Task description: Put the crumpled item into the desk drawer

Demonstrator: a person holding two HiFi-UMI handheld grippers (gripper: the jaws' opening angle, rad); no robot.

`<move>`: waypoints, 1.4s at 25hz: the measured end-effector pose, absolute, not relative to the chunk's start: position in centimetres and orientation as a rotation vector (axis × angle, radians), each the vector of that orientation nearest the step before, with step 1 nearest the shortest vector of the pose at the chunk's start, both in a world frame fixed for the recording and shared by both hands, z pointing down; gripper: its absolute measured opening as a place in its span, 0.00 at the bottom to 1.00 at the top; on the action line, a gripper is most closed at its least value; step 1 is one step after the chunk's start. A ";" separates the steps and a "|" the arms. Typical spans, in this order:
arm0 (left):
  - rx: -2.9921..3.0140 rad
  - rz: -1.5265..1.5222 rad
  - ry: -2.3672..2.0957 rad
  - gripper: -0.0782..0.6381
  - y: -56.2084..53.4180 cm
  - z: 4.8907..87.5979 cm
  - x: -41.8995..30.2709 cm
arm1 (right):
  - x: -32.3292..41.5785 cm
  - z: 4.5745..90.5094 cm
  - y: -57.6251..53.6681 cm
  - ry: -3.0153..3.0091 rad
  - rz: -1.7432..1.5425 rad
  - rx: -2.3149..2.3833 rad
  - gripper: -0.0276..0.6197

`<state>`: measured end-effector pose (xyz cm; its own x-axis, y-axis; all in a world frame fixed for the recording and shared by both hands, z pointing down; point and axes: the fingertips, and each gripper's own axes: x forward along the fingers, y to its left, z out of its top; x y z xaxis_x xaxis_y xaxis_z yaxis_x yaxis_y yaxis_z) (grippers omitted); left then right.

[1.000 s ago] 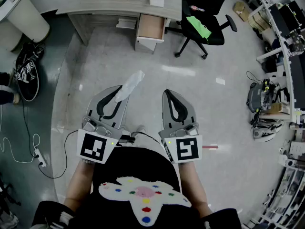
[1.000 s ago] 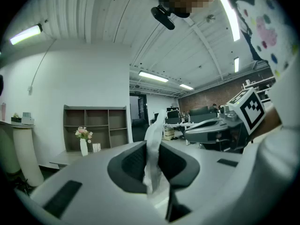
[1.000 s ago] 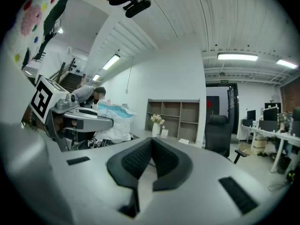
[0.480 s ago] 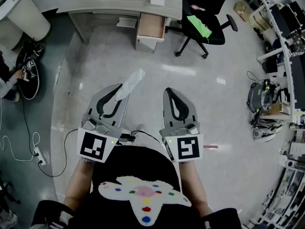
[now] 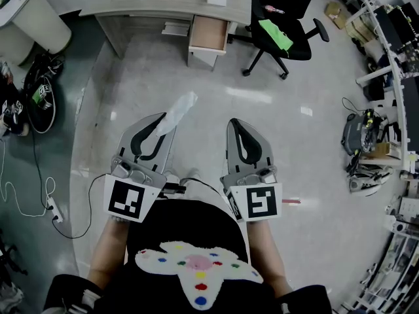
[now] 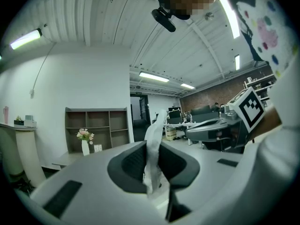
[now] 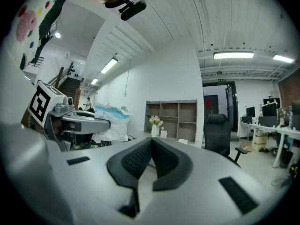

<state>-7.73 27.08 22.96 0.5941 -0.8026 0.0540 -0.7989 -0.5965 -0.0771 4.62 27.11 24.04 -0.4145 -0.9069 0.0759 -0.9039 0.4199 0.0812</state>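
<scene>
A crumpled white paper strip point(image 5: 177, 110) sticks out past the tips of my left gripper point(image 5: 159, 125), which is shut on it; in the left gripper view the paper point(image 6: 153, 144) stands pinched between the dark pads. My right gripper point(image 5: 238, 127) is held level beside the left one, shut with nothing between its jaws point(image 7: 151, 159). Far ahead stands the grey desk point(image 5: 131, 4), and its drawer point(image 5: 207, 36) is pulled open. Both grippers are well short of the desk, above bare floor.
A black office chair point(image 5: 283, 26) with a green item on its seat stands right of the drawer. A black bag point(image 5: 38, 97) and a white cable lie on the floor at left. Benches with equipment line the right side. A white bin point(image 5: 33, 19) stands at upper left.
The desk and chair have slid slightly down and right in the head view. A hand at the left edge near the bag is gone. Both grippers keep their hold and pose.
</scene>
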 end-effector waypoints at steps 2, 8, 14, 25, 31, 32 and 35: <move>-2.759 -0.136 1.401 0.19 27.2 23.0 -7.5 | 5.1 24.3 27.2 -2.554 -0.024 1.639 0.05; -2.739 -0.139 1.446 0.19 27.3 22.8 -7.0 | 6.5 24.8 27.4 -2.543 0.014 1.633 0.05; -2.724 -0.112 1.455 0.19 27.8 22.5 -5.5 | 7.7 24.5 27.9 -2.577 -0.023 1.614 0.05; -2.695 -0.080 1.454 0.19 28.2 22.0 -3.8 | 9.2 24.2 27.9 -2.598 -0.059 1.619 0.05; -2.696 -0.077 1.458 0.19 28.0 22.4 -3.9 | 9.1 24.6 27.8 -2.595 -0.052 1.621 0.05; -2.699 -0.077 1.456 0.19 27.8 22.5 -3.8 | 9.1 24.6 27.6 -2.595 -0.052 1.621 0.05; -2.713 -0.082 1.442 0.19 26.7 23.0 -3.6 | 9.2 24.9 26.7 -2.589 -0.047 1.630 0.05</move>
<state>-3.55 26.71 23.00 0.5586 -0.8293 0.0152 -0.8257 -0.5576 -0.0853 9.23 26.73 24.91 -0.4300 -0.9013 0.0532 -0.8987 0.4329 0.0698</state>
